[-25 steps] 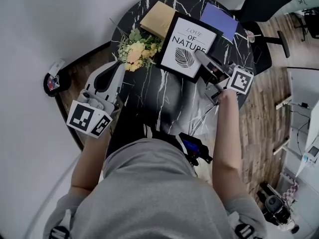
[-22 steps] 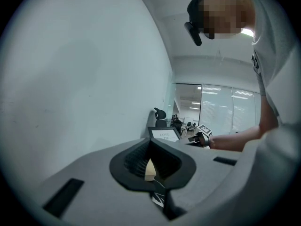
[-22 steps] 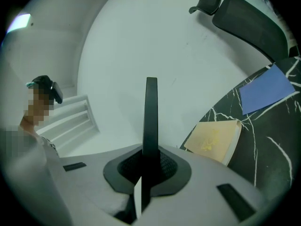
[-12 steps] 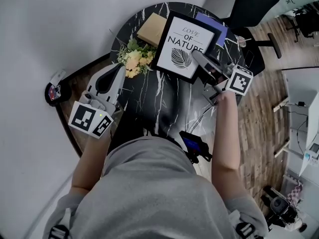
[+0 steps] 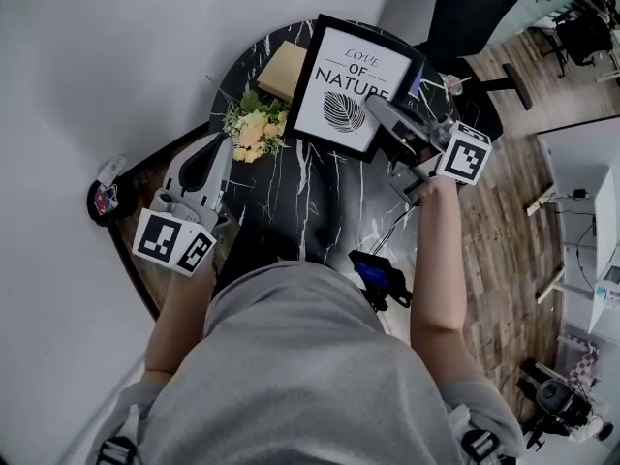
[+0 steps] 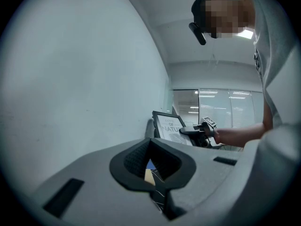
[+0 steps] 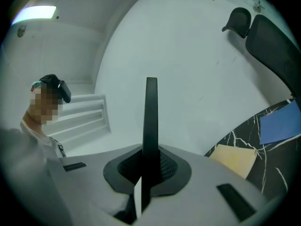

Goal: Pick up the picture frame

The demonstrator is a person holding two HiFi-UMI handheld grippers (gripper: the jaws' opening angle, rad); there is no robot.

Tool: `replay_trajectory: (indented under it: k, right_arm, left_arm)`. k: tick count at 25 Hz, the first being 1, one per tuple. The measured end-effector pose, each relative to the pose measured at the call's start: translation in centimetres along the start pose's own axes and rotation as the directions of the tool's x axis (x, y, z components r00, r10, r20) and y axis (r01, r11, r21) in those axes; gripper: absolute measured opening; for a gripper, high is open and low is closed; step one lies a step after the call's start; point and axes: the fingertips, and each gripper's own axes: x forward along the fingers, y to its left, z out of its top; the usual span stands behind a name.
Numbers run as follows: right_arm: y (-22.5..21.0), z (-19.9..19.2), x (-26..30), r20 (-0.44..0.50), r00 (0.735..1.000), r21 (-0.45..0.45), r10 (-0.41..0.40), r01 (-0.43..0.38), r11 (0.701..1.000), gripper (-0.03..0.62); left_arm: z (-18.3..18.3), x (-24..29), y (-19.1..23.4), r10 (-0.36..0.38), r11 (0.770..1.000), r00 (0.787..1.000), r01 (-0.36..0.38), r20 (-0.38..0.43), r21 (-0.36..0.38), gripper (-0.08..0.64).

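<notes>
The flowers (image 5: 250, 129) lie just left of the picture frame (image 5: 349, 85), and a tan box (image 5: 281, 68) sits at the far edge of the round black marble desk (image 5: 310, 211), partly covered by the frame from above. The frame itself is up off the desk, held by its lower right edge in the right tongs (image 5: 383, 112), which are clamped tight on its thin rim. The left tongs (image 5: 231, 141) hover near the flowers with their jaws drawn together on nothing. A blue sheet (image 7: 277, 121) lies past the tan box, mostly hidden behind the frame in the head view. A pale wall (image 5: 116, 46) runs along the left, wood flooring (image 5: 504, 221) spreads out to the right, and a black office chair (image 5: 465, 13) stands behind the desk. A small dark device (image 5: 376, 279) at the person's waist is hard to make out.
</notes>
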Motion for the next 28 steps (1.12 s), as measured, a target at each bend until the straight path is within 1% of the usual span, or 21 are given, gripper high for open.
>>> replay_trajectory:
  k: [3,8,11,18,28]
  right_arm:
    - [1.4,0.1,0.3,-0.002,1.000,-0.024,0.027,-0.027,0.999,0.034]
    - [3.6,0.4,0.0,0.034,0.997,-0.034,0.075,-0.074,0.997,0.034]
    - [4.6,0.7,0.0,0.036,0.996,-0.055,0.077,-0.075,0.996,0.034]
    - [6.9,1.1,0.4,0.015,0.996,-0.116,0.086,-0.084,0.990,0.034]
    - [7.6,1.4,0.5,-0.004,0.994,-0.129,0.106,-0.106,0.986,0.034]
  left_arm:
    - [-0.3,-0.5,0.0,0.005,1.000,1.000,-0.005,0.008,-0.005,0.006]
    - [-0.6,-1.0,0.0,0.003,1.000,1.000,-0.003,0.019,-0.007,0.006]
    - [-0.5,-1.1,0.2,0.000,1.000,1.000,0.000,0.031,-0.009,0.006]
    - [-0.2,-0.6,0.0,-0.028,1.000,0.999,0.028,0.030,-0.006,0.006]
    - [0.0,0.6,0.4,-0.046,0.999,0.999,0.046,0.011,0.001,0.006]
